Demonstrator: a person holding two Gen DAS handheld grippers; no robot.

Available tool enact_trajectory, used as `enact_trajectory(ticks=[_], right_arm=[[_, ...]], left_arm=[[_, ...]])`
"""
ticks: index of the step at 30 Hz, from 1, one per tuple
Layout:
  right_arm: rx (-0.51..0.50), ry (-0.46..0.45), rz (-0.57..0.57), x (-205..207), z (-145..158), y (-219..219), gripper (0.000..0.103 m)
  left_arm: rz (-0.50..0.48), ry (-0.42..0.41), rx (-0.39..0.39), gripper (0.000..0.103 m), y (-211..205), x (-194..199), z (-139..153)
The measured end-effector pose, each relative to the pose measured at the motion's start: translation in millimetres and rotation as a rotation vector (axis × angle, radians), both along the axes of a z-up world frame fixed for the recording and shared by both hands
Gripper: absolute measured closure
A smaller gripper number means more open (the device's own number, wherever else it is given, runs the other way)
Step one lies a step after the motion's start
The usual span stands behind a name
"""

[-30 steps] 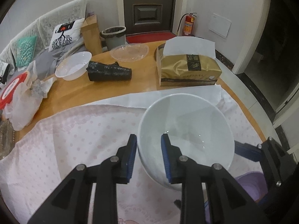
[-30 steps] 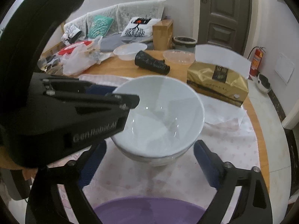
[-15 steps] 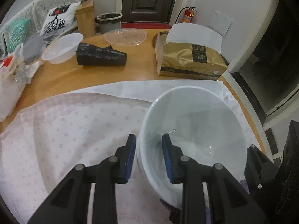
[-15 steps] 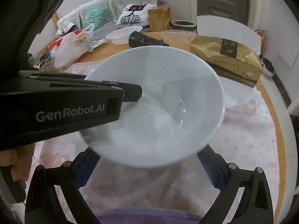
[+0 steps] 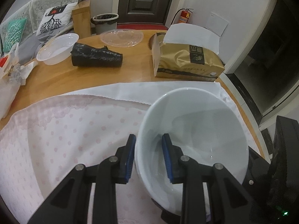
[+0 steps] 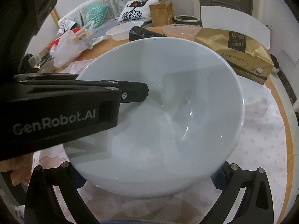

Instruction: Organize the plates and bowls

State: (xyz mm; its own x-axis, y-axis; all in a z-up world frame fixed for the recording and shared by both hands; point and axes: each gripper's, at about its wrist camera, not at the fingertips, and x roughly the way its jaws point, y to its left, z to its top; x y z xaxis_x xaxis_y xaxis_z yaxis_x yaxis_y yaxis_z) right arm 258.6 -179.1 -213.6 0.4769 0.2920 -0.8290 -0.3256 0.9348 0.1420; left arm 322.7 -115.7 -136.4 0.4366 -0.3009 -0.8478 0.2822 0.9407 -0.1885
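My left gripper (image 5: 148,155) is shut on the near rim of a white ceramic bowl (image 5: 196,136), one blue pad inside and one outside. It holds the bowl lifted and tilted above the pink dotted cloth (image 5: 74,134). In the right wrist view the bowl (image 6: 168,123) fills the middle, with the left gripper's finger (image 6: 130,93) reaching in from the left. My right gripper (image 6: 147,173) is open, its fingers spread wide either side under the bowl, fingertips hidden behind it.
On the wooden table (image 5: 130,69) behind lie a gold tissue pack (image 5: 186,63), a black rolled bag (image 5: 97,56), a clear plastic lid (image 5: 121,37) and a white plastic bowl (image 5: 58,48). White plastic bags (image 6: 67,50) sit at the left. A sofa and door stand beyond.
The left gripper has carried the bowl nearer to the right gripper, so it now fills the right wrist view. The purple dish seen low in the right view is now hidden.
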Motion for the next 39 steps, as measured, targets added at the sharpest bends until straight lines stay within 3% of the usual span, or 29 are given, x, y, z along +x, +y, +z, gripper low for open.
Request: enact_trajectory(ticks=[28, 35, 39], right_arm=[[-0.044, -0.094, 0.003, -21, 7, 6, 0.002], [-0.085, -0.090, 0.043, -17, 5, 12, 0.001], [-0.058, -0.066, 0.064, -13, 2, 9, 0.001]], left_arm=[[-0.047, 0.004, 0.036, 0.078, 4, -18, 7], [-0.043, 0.020, 0.010, 0.078, 11, -16, 0], [-0.042, 0.030, -0.034, 0.078, 16, -14, -1]])
